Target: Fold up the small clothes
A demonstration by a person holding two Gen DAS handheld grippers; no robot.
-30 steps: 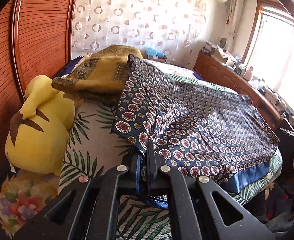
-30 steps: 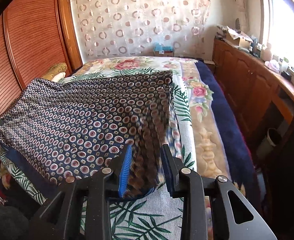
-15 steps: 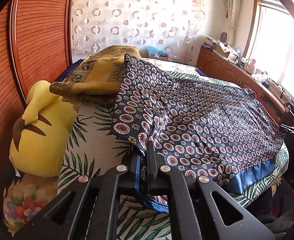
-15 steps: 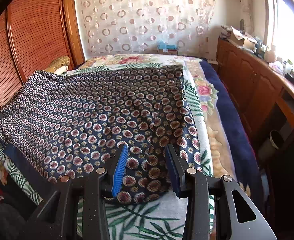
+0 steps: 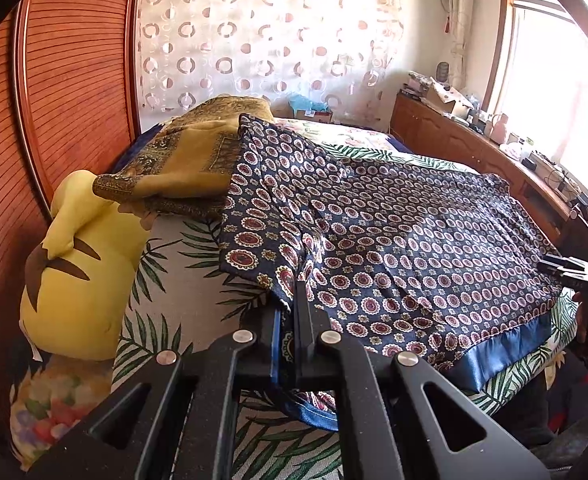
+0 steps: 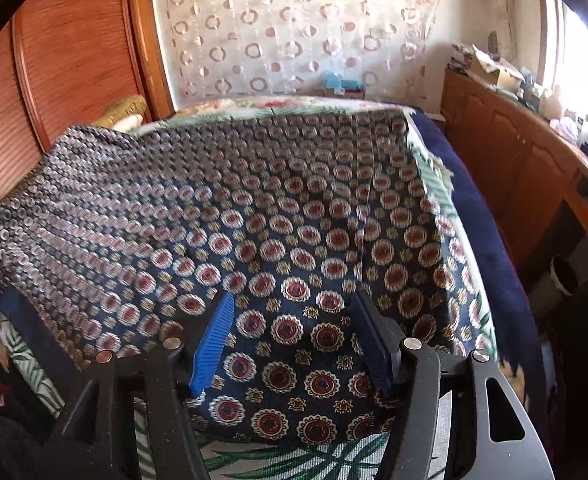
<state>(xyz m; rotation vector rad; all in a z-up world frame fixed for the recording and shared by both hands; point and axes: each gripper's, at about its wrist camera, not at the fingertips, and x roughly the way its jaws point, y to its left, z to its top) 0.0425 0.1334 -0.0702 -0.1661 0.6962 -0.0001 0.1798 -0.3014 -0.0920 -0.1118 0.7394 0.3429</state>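
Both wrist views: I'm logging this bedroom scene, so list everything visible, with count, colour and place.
garment: one, navy with red medallions, spread across bed
bed: one, leaf-print cover, below garment
blanket: one, mustard, folded at bed's far left
plush toy: one, yellow, between bed and headboard
headboard: one, reddish wood, left
curtain: one, white with rings, back wall
cabinet: one, brown, cluttered top, right
left gripper: black, shut on garment's corner
right gripper: black, blue pads, just opened; garment lies between them unpressed

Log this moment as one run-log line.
left hand-held gripper: shut on patterned cloth | right hand-held gripper: jaws just opening, cloth released | cloth: spread on bed
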